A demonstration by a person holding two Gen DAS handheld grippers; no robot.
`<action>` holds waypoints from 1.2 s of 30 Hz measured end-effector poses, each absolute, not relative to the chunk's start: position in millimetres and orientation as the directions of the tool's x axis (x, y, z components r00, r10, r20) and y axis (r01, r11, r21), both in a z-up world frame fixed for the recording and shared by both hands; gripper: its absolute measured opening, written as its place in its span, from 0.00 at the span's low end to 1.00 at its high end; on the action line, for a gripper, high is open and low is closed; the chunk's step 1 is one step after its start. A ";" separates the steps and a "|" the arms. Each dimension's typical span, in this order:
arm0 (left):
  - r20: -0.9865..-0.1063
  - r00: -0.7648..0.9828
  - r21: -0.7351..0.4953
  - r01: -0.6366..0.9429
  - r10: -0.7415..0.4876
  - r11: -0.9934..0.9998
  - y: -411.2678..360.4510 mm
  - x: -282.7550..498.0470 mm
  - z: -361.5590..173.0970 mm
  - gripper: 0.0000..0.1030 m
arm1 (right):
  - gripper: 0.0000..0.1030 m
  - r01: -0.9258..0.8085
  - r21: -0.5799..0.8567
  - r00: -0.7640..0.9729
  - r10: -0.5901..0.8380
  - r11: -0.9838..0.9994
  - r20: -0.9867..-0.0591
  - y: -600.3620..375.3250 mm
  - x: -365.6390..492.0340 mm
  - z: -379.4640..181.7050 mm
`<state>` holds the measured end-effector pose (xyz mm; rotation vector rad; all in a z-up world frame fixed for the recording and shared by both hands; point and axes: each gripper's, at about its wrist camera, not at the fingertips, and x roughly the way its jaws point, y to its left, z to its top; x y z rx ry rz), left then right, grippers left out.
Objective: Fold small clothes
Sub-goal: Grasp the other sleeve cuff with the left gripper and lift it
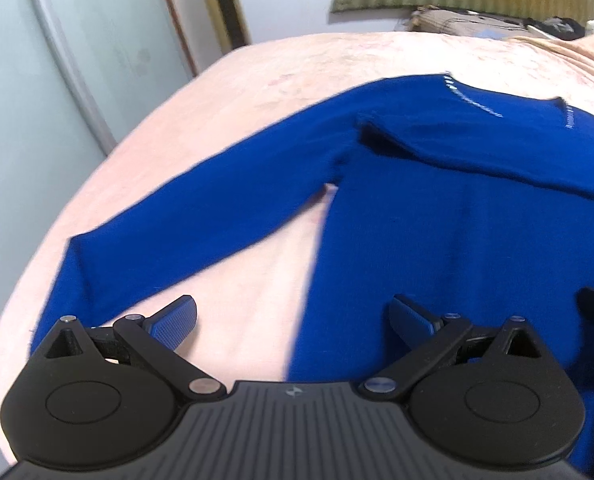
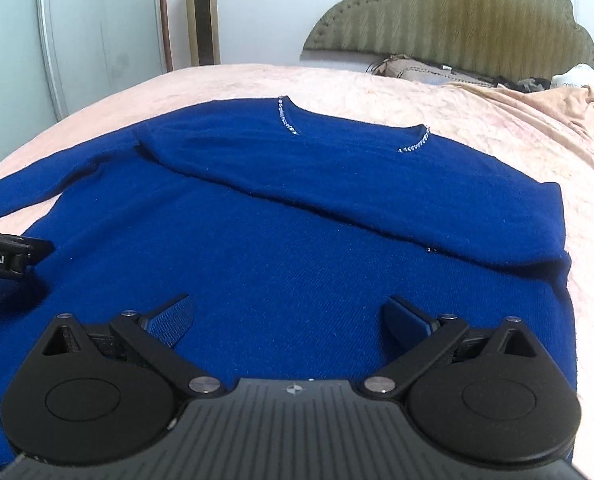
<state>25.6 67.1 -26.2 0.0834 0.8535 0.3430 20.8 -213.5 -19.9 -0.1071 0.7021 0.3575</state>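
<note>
A small royal-blue sweater [image 2: 297,248] with a beaded neckline [image 2: 287,120] lies flat on the pink bedspread [image 2: 497,128]. Its right sleeve is folded across the chest [image 2: 377,192]. Its left sleeve [image 1: 185,216] stretches out to the left in the left wrist view, where the body also shows [image 1: 457,240]. My left gripper [image 1: 293,320] is open and empty above the sweater's left edge near the hem. My right gripper [image 2: 289,316] is open and empty above the lower body of the sweater. The left gripper's body [image 2: 5,258] shows at the left edge of the right wrist view.
A green padded headboard [image 2: 457,28] stands at the far end with pillows and dark items [image 2: 437,70] below it. A glass wardrobe door [image 2: 77,40] and a tall gold unit [image 2: 203,16] stand beyond the bed's left side. The bedspread is bare [image 1: 257,92] around the sweater.
</note>
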 end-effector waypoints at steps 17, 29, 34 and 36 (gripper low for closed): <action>-0.639 0.393 0.384 -0.581 0.661 0.717 220.2 18.9 -30.1 1.00 | 1.00 -0.356 0.032 0.714 0.294 0.934 -0.635 -211.5 18.0 -20.3; -0.634 0.318 0.239 -0.786 0.705 0.570 313.2 -29.6 11.4 1.00 | 1.00 -0.357 0.033 0.714 0.295 0.934 -0.635 -211.9 18.0 -20.4; -0.657 0.316 0.237 -0.776 0.685 0.585 330.3 -28.7 23.8 1.00 | 1.00 -0.358 0.033 0.714 0.296 0.933 -0.635 -212.1 18.2 -20.3; -0.691 0.320 0.173 -0.797 0.648 0.578 346.1 -33.2 24.2 1.00 | 1.00 -0.358 0.035 0.714 0.297 0.933 -0.634 -212.4 18.2 -20.3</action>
